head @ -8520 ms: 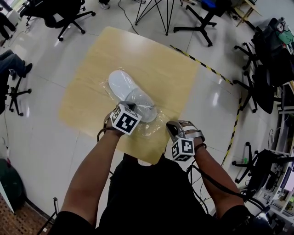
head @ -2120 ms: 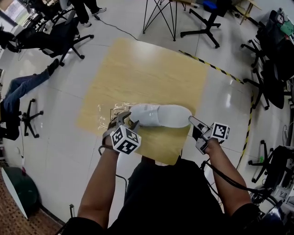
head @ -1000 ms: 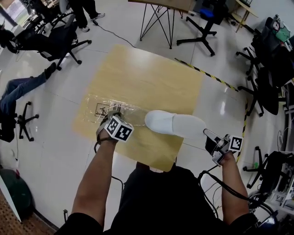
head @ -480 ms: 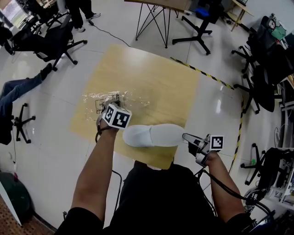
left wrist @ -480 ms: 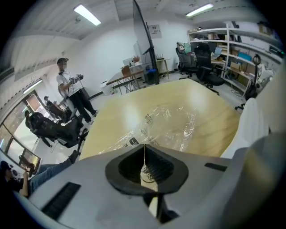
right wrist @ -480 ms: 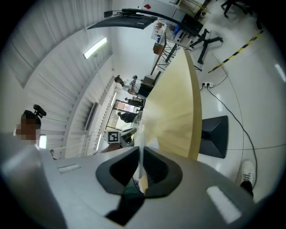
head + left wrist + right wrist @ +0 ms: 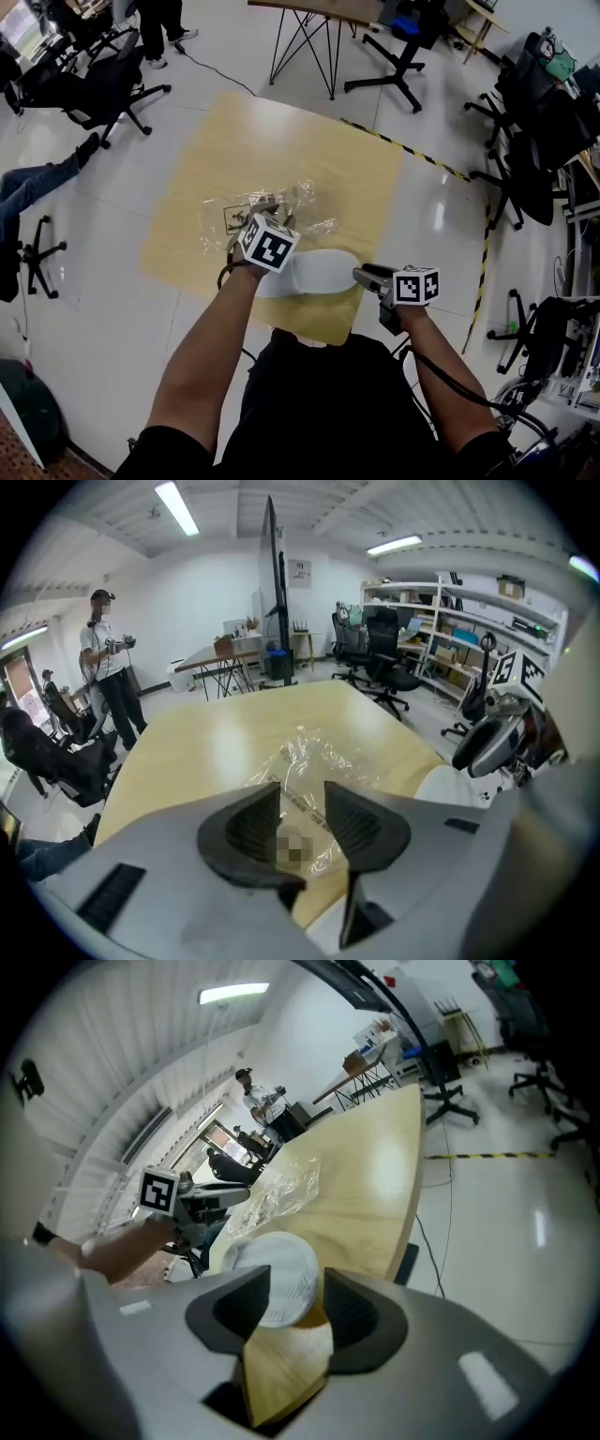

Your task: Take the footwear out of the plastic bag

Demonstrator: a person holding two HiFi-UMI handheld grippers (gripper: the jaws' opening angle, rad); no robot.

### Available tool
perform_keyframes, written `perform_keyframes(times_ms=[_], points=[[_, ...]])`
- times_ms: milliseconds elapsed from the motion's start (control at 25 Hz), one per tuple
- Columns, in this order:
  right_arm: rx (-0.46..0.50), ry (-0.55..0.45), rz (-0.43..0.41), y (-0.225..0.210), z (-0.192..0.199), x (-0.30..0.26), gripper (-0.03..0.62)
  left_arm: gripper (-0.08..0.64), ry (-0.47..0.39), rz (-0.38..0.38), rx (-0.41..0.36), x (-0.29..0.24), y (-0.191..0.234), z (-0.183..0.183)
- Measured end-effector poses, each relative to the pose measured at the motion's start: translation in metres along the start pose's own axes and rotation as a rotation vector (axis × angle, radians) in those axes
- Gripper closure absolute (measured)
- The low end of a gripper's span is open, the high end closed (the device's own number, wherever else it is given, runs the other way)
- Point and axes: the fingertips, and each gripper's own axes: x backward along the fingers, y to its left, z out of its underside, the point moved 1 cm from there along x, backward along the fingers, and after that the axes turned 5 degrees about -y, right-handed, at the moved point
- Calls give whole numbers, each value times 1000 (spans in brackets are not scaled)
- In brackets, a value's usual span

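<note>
Both jaws just opened | right gripper: slipper end between tips, ungripped | left gripper: bag ahead, ungripped

The white fabric slipper, earlier inside the crumpled clear plastic bag, now lies bare near the pale wooden table's near edge. The right gripper has just opened its jaws, with the slipper's end loose between them. The left gripper has just opened off the bag.
</note>
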Motion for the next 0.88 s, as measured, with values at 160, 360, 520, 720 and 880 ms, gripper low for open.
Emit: perform_keyframes(times_ms=[160,360,520,720,880], points=[[100,-49,91,2,-6,18,317,391,-86,29,48,29,0,-2],[61,-249,21,37,-26,62,372,486,-214,99,127,85,-1,-2],[55,-419,24,65,-39,89,590,552,-281,154,166,124,-9,8],[176,-375,-35,116,-43,80,591,554,-259,137,241,156,-21,40],[264,-328,-105,139,-44,85,591,554,-269,83,303,184,-47,58]])
